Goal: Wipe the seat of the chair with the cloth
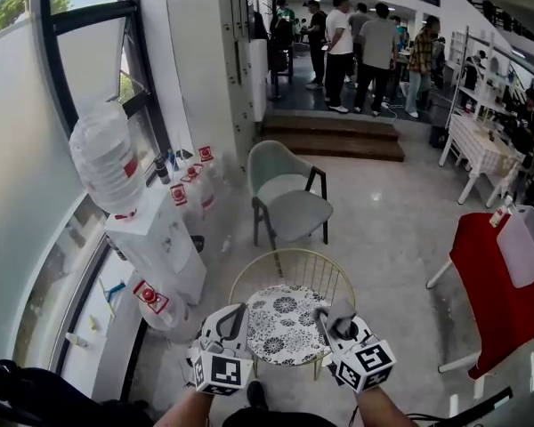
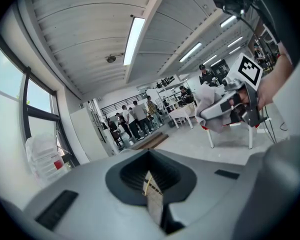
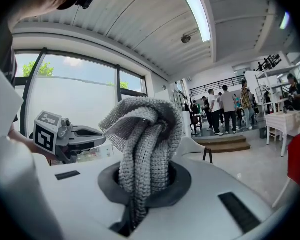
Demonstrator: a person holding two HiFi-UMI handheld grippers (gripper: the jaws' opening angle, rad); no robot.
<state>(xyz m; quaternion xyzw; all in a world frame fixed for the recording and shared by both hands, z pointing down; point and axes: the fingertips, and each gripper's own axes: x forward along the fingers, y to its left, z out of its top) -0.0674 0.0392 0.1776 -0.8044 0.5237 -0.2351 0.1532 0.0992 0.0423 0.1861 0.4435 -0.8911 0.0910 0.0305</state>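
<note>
Looks down on a round gold-wire chair (image 1: 285,326) with a black-and-white floral seat, near centre. Clamps a bunched grey knitted cloth (image 3: 142,139) tightly in the right gripper (image 1: 336,327), over the seat's near right edge. Holds the left gripper (image 2: 152,184) at the seat's near left edge, jaws seemingly pressed together on nothing.

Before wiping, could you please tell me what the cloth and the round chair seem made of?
Cloth: grey knitted textile, matte; its looped weave shows. Round chair: thin wire backrest, likely painted metal; the seat pad looks like floral-printed fabric.
</note>
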